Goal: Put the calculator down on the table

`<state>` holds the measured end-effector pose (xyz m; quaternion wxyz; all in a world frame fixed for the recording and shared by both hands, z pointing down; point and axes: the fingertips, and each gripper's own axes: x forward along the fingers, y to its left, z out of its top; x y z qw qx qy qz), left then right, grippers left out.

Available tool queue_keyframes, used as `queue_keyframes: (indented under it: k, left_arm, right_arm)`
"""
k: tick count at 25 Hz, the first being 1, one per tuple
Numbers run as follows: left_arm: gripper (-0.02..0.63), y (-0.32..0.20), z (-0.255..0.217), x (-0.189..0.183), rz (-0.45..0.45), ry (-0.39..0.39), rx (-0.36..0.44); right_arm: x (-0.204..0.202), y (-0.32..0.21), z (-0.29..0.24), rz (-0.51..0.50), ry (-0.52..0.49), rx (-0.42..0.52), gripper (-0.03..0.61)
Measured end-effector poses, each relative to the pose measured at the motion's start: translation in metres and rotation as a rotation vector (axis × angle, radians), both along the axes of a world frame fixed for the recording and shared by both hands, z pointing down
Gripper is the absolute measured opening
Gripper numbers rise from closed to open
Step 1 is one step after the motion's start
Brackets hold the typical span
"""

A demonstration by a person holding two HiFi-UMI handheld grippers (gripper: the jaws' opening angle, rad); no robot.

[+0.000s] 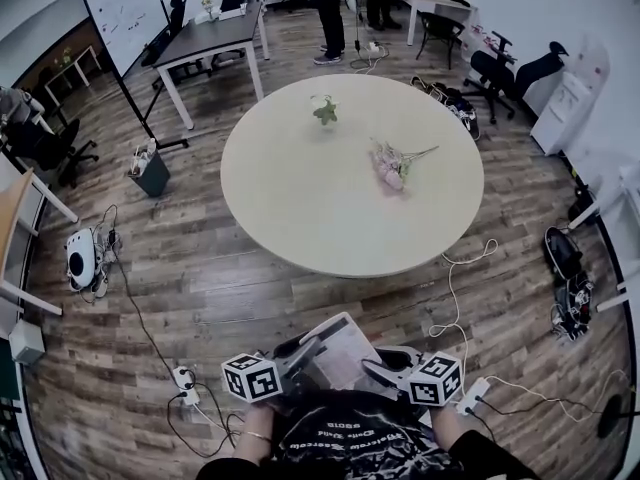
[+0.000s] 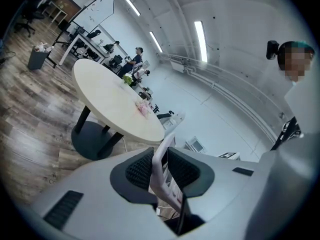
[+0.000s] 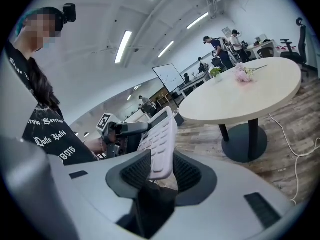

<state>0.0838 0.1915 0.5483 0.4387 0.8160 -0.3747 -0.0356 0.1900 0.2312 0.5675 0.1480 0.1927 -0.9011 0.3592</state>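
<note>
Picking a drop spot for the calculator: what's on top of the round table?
Two things: a pink flower bunch right of centre, a green sprig nearer the far edge. Rest of the round table is bare; calculator not on it. Only the patches under the flowers are covered.

Left claw and right claw low before the torso, jaws tight on opposite edges of the calculator.

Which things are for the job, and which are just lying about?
For the job: calculator, held by the left gripper and the right gripper; round table, where it should go.
Just lying about: pink flowers and green sprig on the table; whiteboard; bin on the floor.
</note>
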Motion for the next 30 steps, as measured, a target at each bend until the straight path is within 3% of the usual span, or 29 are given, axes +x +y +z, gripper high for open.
queue_keyframes:
  k: [15, 30]
  left_arm:
    - [0.100, -0.086, 0.016, -0.007, 0.052, -0.002, -0.031]
    - [0.098, -0.263, 0.019, -0.094, 0.133, -0.002, -0.040]
  right_arm:
    - [-0.009, -0.077, 0.013, 0.112, 0.011, -0.033, 0.147]
    - [-0.100, -0.246, 0.015, 0.165, 0.065, -0.057, 0.149]
